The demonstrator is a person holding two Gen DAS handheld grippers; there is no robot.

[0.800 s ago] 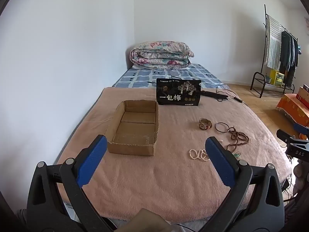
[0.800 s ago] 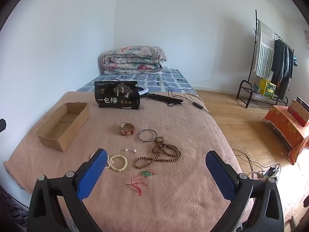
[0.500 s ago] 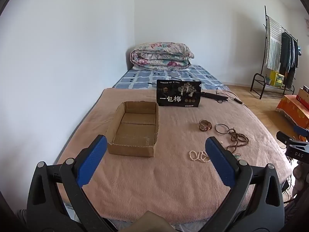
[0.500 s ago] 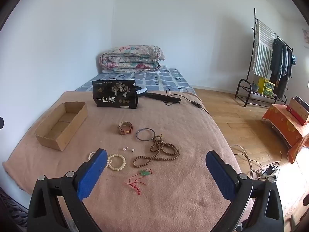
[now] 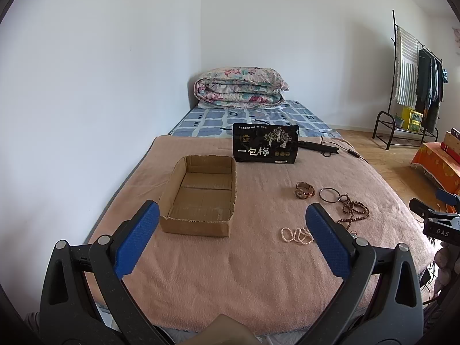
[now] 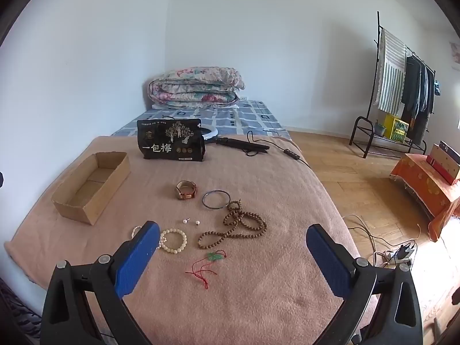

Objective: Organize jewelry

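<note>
An empty cardboard box (image 5: pixel 201 198) (image 6: pixel 90 185) sits on the left of the pink blanket (image 5: pixel 258 258). To its right lies the jewelry: a brown watch (image 6: pixel 186 190), a dark bangle (image 6: pixel 216 199), a long brown bead string (image 6: pixel 235 227), two pearl studs (image 6: pixel 191 222), white bead bracelets (image 6: pixel 173 240) (image 5: pixel 296 234) and a green pendant on red cord (image 6: pixel 208 264). My left gripper (image 5: pixel 233 241) is open, held above the blanket near the box's front. My right gripper (image 6: pixel 233 251) is open too, hovering over the bracelets and the pendant. Neither holds anything.
A black snack bag (image 5: pixel 266 147) stands behind the box, with a black cabled device (image 6: pixel 244 145) beside it. A folded floral quilt (image 5: pixel 240 89) lies at the bed's head. A clothes rack (image 6: pixel 402 92) and an orange-covered low table (image 6: pixel 425 187) stand on the wooden floor at right.
Both views have drifted slightly; the right gripper has edged a little toward the jewelry. Nothing has been picked up and both grippers stay open.
</note>
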